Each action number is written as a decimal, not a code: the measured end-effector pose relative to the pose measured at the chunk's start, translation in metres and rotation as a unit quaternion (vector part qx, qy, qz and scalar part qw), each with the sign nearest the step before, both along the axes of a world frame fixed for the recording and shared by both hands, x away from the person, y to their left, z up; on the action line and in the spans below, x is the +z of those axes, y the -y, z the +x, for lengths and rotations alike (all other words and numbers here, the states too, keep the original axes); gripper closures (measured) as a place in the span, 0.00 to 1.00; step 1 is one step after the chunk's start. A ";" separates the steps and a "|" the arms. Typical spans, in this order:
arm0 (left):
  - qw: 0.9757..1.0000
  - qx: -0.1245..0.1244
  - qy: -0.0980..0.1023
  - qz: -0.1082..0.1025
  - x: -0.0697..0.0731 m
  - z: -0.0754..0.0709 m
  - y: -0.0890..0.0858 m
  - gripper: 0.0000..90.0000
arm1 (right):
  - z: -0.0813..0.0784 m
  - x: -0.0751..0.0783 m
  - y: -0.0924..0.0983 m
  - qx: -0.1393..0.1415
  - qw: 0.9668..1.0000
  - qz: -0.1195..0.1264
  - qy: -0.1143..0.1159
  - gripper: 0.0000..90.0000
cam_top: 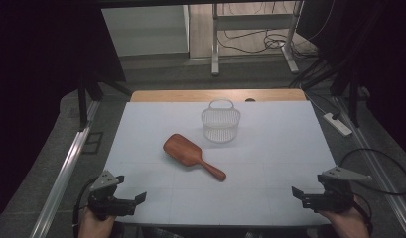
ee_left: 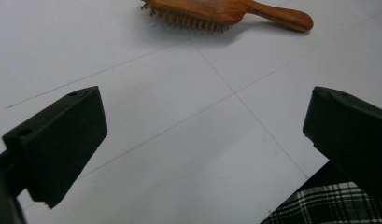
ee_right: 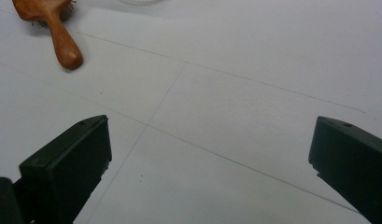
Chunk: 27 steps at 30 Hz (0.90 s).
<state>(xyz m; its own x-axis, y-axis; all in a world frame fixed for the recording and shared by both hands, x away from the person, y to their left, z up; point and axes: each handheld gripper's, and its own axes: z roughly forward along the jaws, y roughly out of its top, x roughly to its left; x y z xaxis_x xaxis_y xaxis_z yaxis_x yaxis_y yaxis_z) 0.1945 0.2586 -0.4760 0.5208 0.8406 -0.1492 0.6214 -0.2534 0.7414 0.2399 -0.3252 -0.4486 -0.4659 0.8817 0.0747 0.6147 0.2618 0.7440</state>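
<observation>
Wooden hairbrush (cam_top: 193, 156) lies bristles-down at bench (cam_top: 270, 163) centre, nothing around it. White basket (cam_top: 221, 122) behind it, contents unclear. Left claw (cam_top: 133, 202), right claw (cam_top: 301, 195) at near corners, both gaping, holding nothing.

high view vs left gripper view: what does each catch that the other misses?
High view alone: the white basket standing upright beyond the hairbrush, the right gripper, and both hands at the table's near edge. Left gripper view alone: the brush's bristles facing down, and plaid cloth below the table edge. Shared: the hairbrush, white tabletop, and left gripper, open and empty.
</observation>
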 end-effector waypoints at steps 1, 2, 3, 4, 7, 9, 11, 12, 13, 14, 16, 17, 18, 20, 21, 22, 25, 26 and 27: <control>1.000 0.000 0.000 0.000 0.000 0.000 0.000 0.00 | 0.000 0.000 -0.001 0.002 1.000 -0.002 0.000 0.00; 1.000 0.001 0.000 -0.003 0.000 0.000 -0.001 0.00 | 0.000 0.000 -0.001 0.002 1.000 -0.002 0.000 0.00; 1.000 0.002 0.001 -0.008 0.000 0.000 -0.002 0.00 | 0.000 0.000 -0.002 0.004 1.000 -0.005 0.002 0.00; 1.000 0.002 0.001 -0.008 0.000 0.000 -0.002 0.00 | 0.000 0.000 -0.002 0.004 1.000 -0.005 0.002 0.00; 1.000 0.003 0.001 -0.016 0.000 0.000 -0.003 0.00 | -0.002 0.000 -0.002 0.005 1.000 -0.009 0.007 0.00; 1.000 0.001 0.001 -0.016 0.000 0.000 -0.004 0.00 | -0.002 0.000 -0.003 0.004 1.000 -0.011 0.008 0.00; 1.000 0.000 0.001 -0.015 0.000 0.000 -0.003 0.00 | -0.002 0.000 -0.003 0.006 1.000 -0.013 0.010 0.00; 1.000 0.000 0.001 -0.015 0.000 0.000 -0.003 0.00 | -0.002 0.000 -0.004 0.005 1.000 -0.016 0.009 0.00; 1.000 -0.001 0.000 -0.015 0.000 0.000 -0.003 0.00 | -0.002 0.000 -0.004 0.006 1.000 -0.017 0.009 0.00; 1.000 -0.001 0.000 -0.016 0.000 0.000 -0.003 0.00 | -0.002 0.000 -0.004 0.007 1.000 -0.018 0.009 0.00; 1.000 -0.001 -0.001 -0.016 0.000 0.000 -0.004 0.00 | -0.002 0.000 -0.005 0.006 1.000 -0.019 0.010 0.00; 1.000 -0.001 -0.001 -0.016 0.000 0.000 -0.004 0.00 | -0.002 0.000 -0.005 0.007 1.000 -0.019 0.010 0.00; 1.000 -0.002 -0.002 -0.016 0.000 0.000 -0.004 0.00 | -0.003 0.000 -0.005 0.007 1.000 -0.020 0.011 0.00; 1.000 -0.002 -0.003 -0.016 0.000 0.001 -0.003 0.00 | -0.003 0.000 -0.005 0.007 1.000 -0.020 0.011 0.00; 1.000 -0.002 -0.004 -0.016 0.000 0.001 -0.003 0.00 | -0.003 0.000 -0.005 0.008 1.000 -0.021 0.010 0.00; 1.000 -0.002 -0.005 -0.016 0.000 0.001 -0.003 0.00 | -0.003 0.000 -0.005 0.009 1.000 -0.021 0.010 0.00; 1.000 -0.001 -0.007 -0.016 -0.001 0.002 -0.003 0.00 | -0.003 0.000 -0.005 0.009 1.000 -0.022 0.010 0.00; 1.000 -0.001 -0.007 -0.016 -0.001 0.002 -0.004 0.00 | -0.003 0.000 -0.005 0.011 1.000 -0.022 0.009 0.00; 1.000 -0.001 -0.007 -0.016 -0.001 0.002 -0.003 0.00 | -0.002 0.000 -0.005 0.012 1.000 -0.023 0.009 0.00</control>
<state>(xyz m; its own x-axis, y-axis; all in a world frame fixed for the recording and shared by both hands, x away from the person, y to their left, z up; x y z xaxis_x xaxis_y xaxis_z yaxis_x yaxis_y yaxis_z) 0.1962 0.2620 -0.4767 0.5198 0.8342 -0.1841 0.6317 -0.2302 0.7403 0.2374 -0.3199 -0.4490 -0.4873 0.8728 0.0263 0.5953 0.3100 0.7413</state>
